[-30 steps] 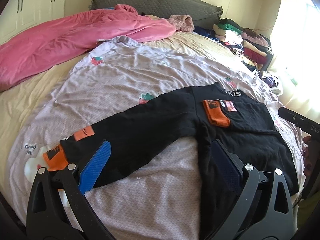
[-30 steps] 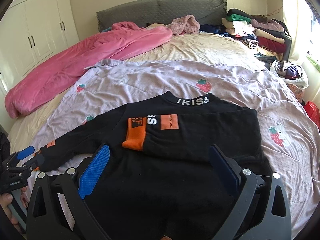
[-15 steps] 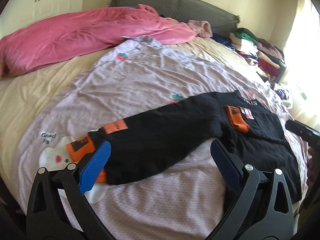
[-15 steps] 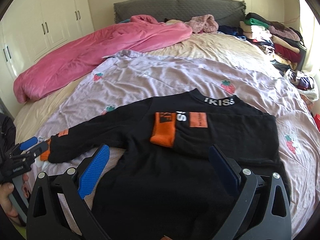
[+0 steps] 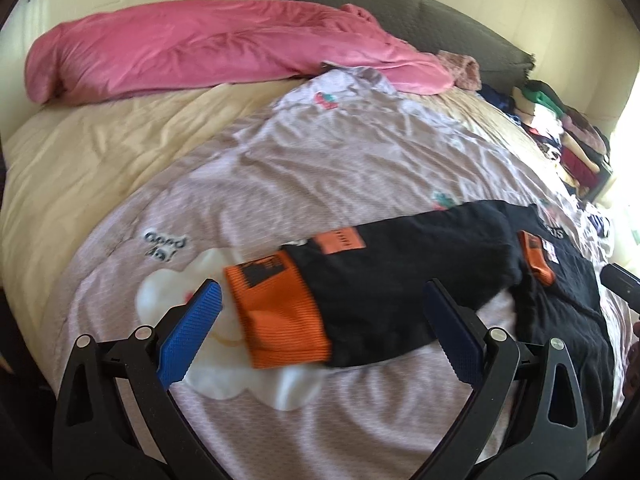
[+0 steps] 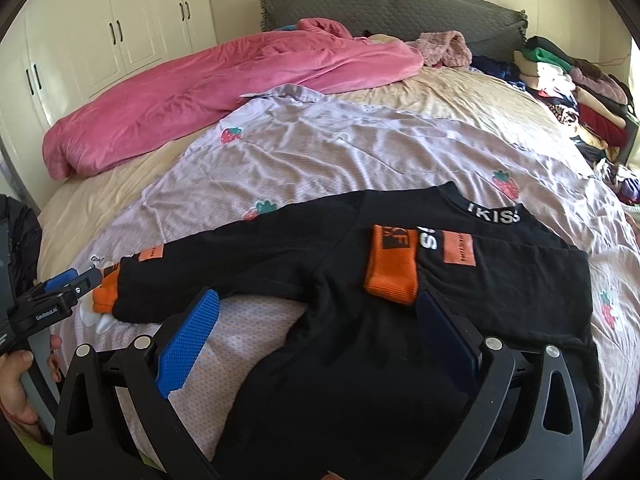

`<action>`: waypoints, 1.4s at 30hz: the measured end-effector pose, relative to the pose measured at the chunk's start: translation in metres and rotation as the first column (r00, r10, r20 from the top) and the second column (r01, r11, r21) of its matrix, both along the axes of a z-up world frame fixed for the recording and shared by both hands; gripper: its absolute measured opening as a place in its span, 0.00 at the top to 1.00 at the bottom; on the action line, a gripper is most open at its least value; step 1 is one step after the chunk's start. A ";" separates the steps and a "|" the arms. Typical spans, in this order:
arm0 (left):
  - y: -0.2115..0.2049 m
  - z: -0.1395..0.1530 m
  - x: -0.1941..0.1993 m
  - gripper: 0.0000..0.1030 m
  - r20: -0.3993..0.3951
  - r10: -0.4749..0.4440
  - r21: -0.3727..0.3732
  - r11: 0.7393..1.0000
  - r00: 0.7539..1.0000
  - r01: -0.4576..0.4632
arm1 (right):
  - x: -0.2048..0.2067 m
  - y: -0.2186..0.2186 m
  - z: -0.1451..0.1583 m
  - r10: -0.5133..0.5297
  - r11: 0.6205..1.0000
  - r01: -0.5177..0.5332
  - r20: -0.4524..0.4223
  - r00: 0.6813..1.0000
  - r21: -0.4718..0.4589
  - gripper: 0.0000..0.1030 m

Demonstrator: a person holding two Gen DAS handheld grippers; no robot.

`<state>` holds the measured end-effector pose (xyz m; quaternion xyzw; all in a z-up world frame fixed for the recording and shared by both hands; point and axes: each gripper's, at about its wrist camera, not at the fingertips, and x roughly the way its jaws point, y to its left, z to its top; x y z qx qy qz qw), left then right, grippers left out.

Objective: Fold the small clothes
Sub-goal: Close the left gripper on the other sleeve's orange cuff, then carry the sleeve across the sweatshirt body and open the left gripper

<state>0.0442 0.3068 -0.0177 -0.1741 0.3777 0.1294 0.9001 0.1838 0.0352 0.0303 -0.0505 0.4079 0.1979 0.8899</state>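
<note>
A small black sweater (image 6: 400, 320) with orange cuffs lies flat on the lilac quilt (image 6: 340, 160). Its right sleeve is folded across the chest, with that orange cuff (image 6: 390, 270) on the body. Its left sleeve (image 5: 400, 276) stretches out to the side and ends in an orange cuff (image 5: 276, 304). My left gripper (image 5: 324, 332) is open, with that cuff lying between its fingers just ahead; it also shows in the right wrist view (image 6: 68, 284). My right gripper (image 6: 320, 340) is open and empty over the sweater's lower body.
A pink duvet (image 6: 208, 92) lies across the far left of the bed. A stack of folded clothes (image 6: 568, 92) stands at the far right by the grey headboard (image 6: 392, 12). White wardrobes (image 6: 100, 40) stand to the left. The bed's near edge is just below both grippers.
My left gripper has moved left along the outstretched sleeve to its orange cuff. My right gripper has shifted a little left and stays open over the sweater.
</note>
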 end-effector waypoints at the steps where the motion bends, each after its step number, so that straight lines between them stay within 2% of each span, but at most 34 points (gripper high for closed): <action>1: 0.005 -0.003 -0.001 0.09 -0.006 0.011 -0.009 1.000 1.000 -0.011 | 0.001 0.003 0.000 0.003 1.000 -0.003 0.001 1.000 -0.004 0.04; 10: 0.025 -0.028 -0.003 0.09 -0.028 0.071 -0.052 0.996 0.997 -0.073 | 0.005 0.020 -0.008 0.025 1.000 -0.026 -0.007 1.000 -0.014 0.04; 13: 0.027 -0.035 -0.002 0.14 -0.025 0.085 -0.068 0.994 0.996 -0.086 | 0.008 0.023 -0.015 0.023 1.000 -0.023 -0.020 1.000 -0.018 0.04; 15: 0.027 -0.037 -0.001 0.24 -0.027 0.081 -0.068 0.994 0.996 -0.083 | 0.010 0.024 -0.019 0.020 1.000 -0.020 -0.031 0.999 -0.018 0.04; 19: 0.024 -0.040 0.000 0.33 -0.017 0.078 -0.081 0.994 0.997 -0.080 | 0.011 0.028 -0.030 0.023 1.000 -0.024 -0.055 0.998 -0.020 0.04; 21: 0.022 -0.040 0.000 0.51 -0.008 0.070 -0.084 0.994 0.998 -0.070 | 0.010 0.029 -0.034 0.026 0.999 -0.027 -0.062 0.998 -0.018 0.04; 23: 0.019 -0.040 0.002 0.59 -0.004 0.056 -0.084 0.995 0.998 -0.056 | 0.010 0.028 -0.036 0.025 1.000 -0.026 -0.068 0.997 -0.016 0.04; 26: 0.020 -0.043 0.002 0.80 -0.001 0.038 -0.113 0.993 0.999 -0.038 | 0.011 0.025 -0.037 0.017 1.000 -0.018 -0.069 0.997 -0.011 0.04; 30: 0.018 -0.042 0.002 0.86 0.016 0.022 -0.119 0.993 1.000 -0.020 | 0.013 0.019 -0.036 0.001 1.000 -0.002 -0.073 0.997 -0.002 0.04; 42: 0.002 -0.009 -0.002 0.90 0.111 -0.027 -0.131 0.990 0.993 0.042 | 0.015 -0.015 -0.025 -0.052 0.998 0.054 -0.058 0.997 0.037 0.04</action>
